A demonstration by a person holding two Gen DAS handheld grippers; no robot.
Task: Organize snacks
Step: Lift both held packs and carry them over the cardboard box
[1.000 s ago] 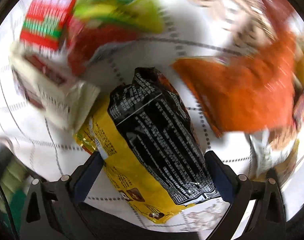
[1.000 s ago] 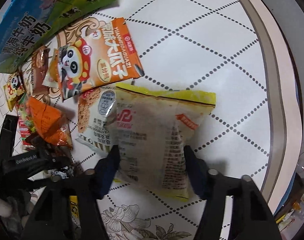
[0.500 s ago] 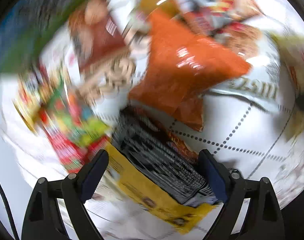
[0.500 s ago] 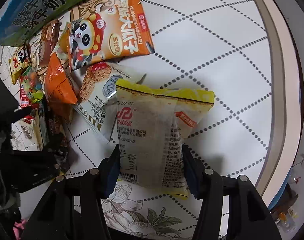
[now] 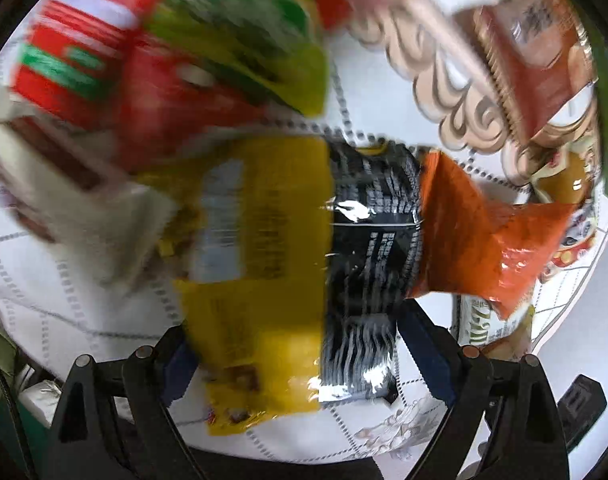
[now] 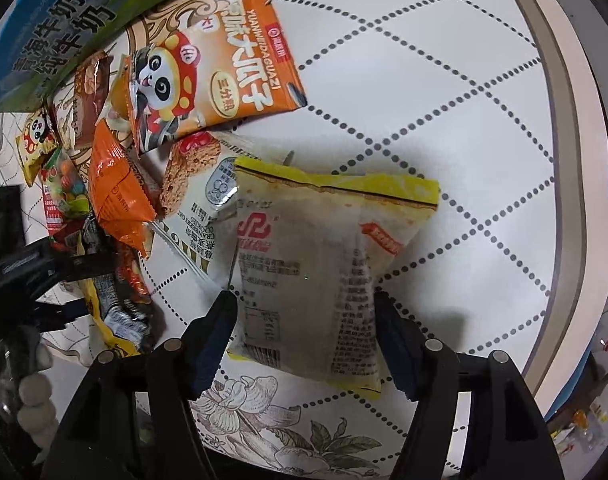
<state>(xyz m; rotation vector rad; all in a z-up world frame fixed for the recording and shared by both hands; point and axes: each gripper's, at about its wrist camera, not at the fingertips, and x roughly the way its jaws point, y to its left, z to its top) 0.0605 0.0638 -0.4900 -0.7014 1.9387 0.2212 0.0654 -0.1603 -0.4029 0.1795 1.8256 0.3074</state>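
Right gripper [image 6: 304, 338], fingers just opening, frees the pale packet [image 6: 315, 264]; left gripper [image 5: 300, 364] grips the yellow-black bag [image 5: 288, 240]; clutter at ten o'clock remains.

Red-green packets [image 5: 84, 52] motion-blurred, print unreadable; milk carton [image 6: 64, 20] cut off by edge.

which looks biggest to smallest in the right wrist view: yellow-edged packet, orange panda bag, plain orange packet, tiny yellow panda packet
1. yellow-edged packet, though it lies nearest the camera, which flatters it
2. orange panda bag
3. plain orange packet
4. tiny yellow panda packet
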